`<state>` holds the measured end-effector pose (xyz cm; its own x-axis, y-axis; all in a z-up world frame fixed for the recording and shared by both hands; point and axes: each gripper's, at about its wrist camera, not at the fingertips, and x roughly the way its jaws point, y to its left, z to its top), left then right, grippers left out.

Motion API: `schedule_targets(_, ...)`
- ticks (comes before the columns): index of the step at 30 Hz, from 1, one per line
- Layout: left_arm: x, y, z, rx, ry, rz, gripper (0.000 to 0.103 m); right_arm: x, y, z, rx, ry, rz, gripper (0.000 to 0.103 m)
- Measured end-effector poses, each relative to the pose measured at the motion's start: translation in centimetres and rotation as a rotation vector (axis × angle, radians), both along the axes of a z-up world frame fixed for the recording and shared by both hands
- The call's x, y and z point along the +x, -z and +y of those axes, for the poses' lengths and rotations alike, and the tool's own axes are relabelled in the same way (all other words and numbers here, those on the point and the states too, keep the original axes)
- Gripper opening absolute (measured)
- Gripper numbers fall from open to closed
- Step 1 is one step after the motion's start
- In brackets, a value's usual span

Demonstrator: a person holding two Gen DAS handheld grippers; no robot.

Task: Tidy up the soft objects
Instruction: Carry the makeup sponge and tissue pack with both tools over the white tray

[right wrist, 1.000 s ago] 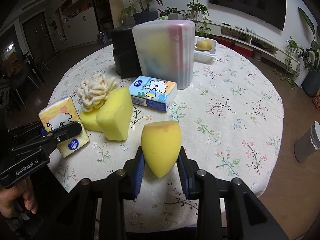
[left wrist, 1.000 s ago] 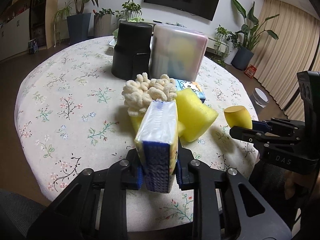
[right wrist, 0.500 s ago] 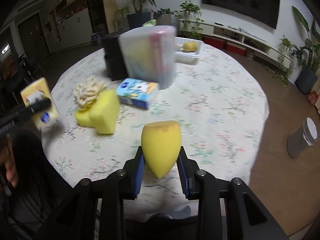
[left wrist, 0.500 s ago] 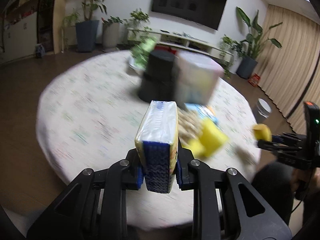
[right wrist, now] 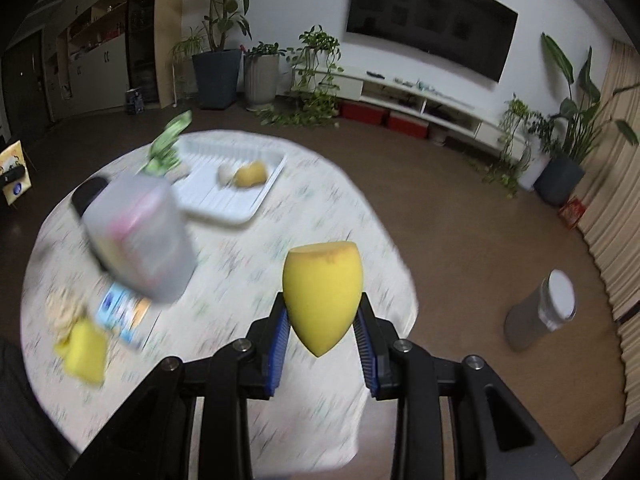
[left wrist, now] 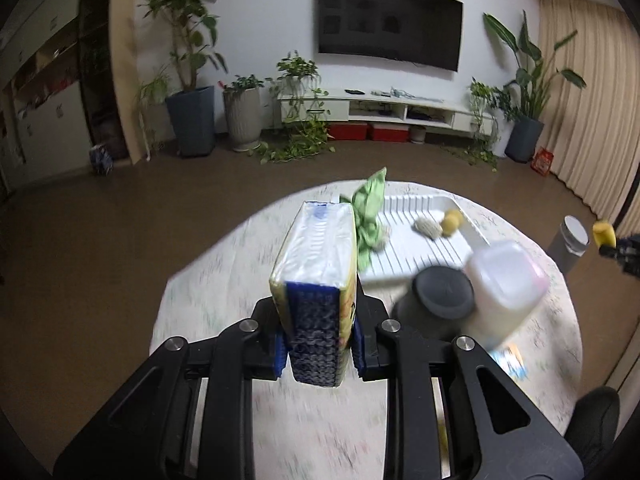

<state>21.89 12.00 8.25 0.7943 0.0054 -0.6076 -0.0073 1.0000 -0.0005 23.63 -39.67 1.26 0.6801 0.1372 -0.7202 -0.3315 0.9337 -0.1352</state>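
Note:
My left gripper [left wrist: 320, 350] is shut on a yellow and blue tissue pack [left wrist: 316, 264], held high over the round floral table [left wrist: 224, 280]. In the right wrist view my right gripper [right wrist: 323, 340] is shut on a yellow egg-shaped sponge [right wrist: 323, 288], also lifted above the table [right wrist: 320, 216]. A white ribbed tray [left wrist: 416, 236] at the table's far side holds a green cloth [left wrist: 370, 216], a pale fluffy item [left wrist: 428, 226] and a small yellow sponge [left wrist: 452, 220]. That same tray [right wrist: 224, 196] shows in the right wrist view. The tissue pack [right wrist: 14, 172] appears at the far left edge there.
A black canister [left wrist: 440, 292] and a frosted plastic container [left wrist: 504, 280] stand mid-table. A yellow block sponge [right wrist: 86, 350], a beige noodle sponge [right wrist: 64, 312] and a blue tissue pack [right wrist: 120, 312] lie near the left edge. A grey bin [right wrist: 540, 312] stands on the floor.
Both grippers have risen and moved forward over the table with their loads. The tray behind the canister and container has come into view, and the loose sponges have dropped low or out of frame.

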Motion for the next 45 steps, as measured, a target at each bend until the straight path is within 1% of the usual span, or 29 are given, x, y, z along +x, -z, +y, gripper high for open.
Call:
schedule_targets(2, 3.2, -0.8, -0.3, 0.030, 0.024, 0.007, 0.022, 3.0, -1.1, 0.6, -0.022, -0.009, -0.012, 0.034)
schedule_targets(3, 4.4, -1.1, -0.5, 0.036, 0.032, 0.008, 0.022, 4.9, -1.8, 1.1, -0.028, -0.014, -0.016, 0.034)
schedule_targets(7, 10.1, -1.8, -1.7, 0.069, 0.071, 0.039, 0.022, 10.3, -3.3, 3.6, -0.047, -0.042, -0.019, 0.034)
schedule_targets(11, 15.5, -1.8, -4.3, 0.082, 0.159, 0.069, 0.022, 14.7, -3.9, 6.8, -0.076, -0.082, -0.015, 0.034)
schedule_targets(13, 18.0, -1.2, -5.9, 0.098, 0.214, 0.099, 0.022, 17.5, -4.0, 8.6, -0.083, -0.100, -0.006, 0.034)
schedule_targets(15, 19.7, -0.5, -7.3, 0.113, 0.247, 0.119, 0.022, 19.6, -3.7, 10.1, -0.077, -0.124, 0.010, 0.034)
schedule_targets(17, 21.2, 0.8, -8.6, 0.119, 0.313, 0.157, 0.023, 21.0, -3.3, 11.6, -0.086, -0.144, 0.023, 0.034)
schedule_targets(18, 22.0, 1.9, -9.4, 0.144, 0.339, 0.179, 0.023, 22.0, -2.6, 12.8, -0.085, -0.174, 0.036, 0.034)
schedule_targets(20, 23.1, 3.2, -10.3, 0.160, 0.368, 0.211, 0.023, 23.1, -1.4, 14.7, -0.098, -0.225, 0.057, 0.034)
schedule_targets(23, 24.4, 5.5, -11.1, 0.159, 0.393, 0.253, 0.023, 23.9, 0.7, 17.1, -0.127, -0.288, 0.087, 0.034)
schedule_targets(26, 25.3, 7.4, -11.3, 0.141, 0.417, 0.283, 0.023, 24.3, 3.1, 19.1, -0.151, -0.348, 0.129, 0.034)
schedule_targets(28, 25.4, 8.4, -11.6, 0.144, 0.438, 0.295, 0.023, 24.2, 4.8, 20.5, -0.164, -0.405, 0.157, 0.034)
schedule_targets(33, 25.7, 10.4, -12.5, 0.159, 0.494, 0.343, 0.023, 23.6, 7.6, 22.6, -0.204, -0.508, 0.210, 0.034)
schedule_targets(37, 25.9, 11.6, -13.4, 0.165, 0.525, 0.365, 0.024, 23.2, 8.9, 23.8, -0.212, -0.565, 0.241, 0.034)
schedule_targets(38, 26.0, 11.7, -13.4, 0.149, 0.523, 0.370, 0.024, 23.1, 9.1, 24.0, -0.214, -0.578, 0.245, 0.034)
schedule_targets(40, 26.1, 12.1, -13.6, 0.157, 0.521, 0.377, 0.024, 22.9, 9.6, 24.3, -0.220, -0.600, 0.263, 0.035)
schedule_targets(42, 26.2, 12.3, -13.5, 0.150, 0.520, 0.380, 0.024, 22.6, 10.1, 24.5, -0.235, -0.617, 0.270, 0.035)
schedule_targets(45, 26.5, 12.4, -13.6, 0.131, 0.514, 0.387, 0.025, 22.4, 10.1, 24.7, -0.214, -0.641, 0.277, 0.035)
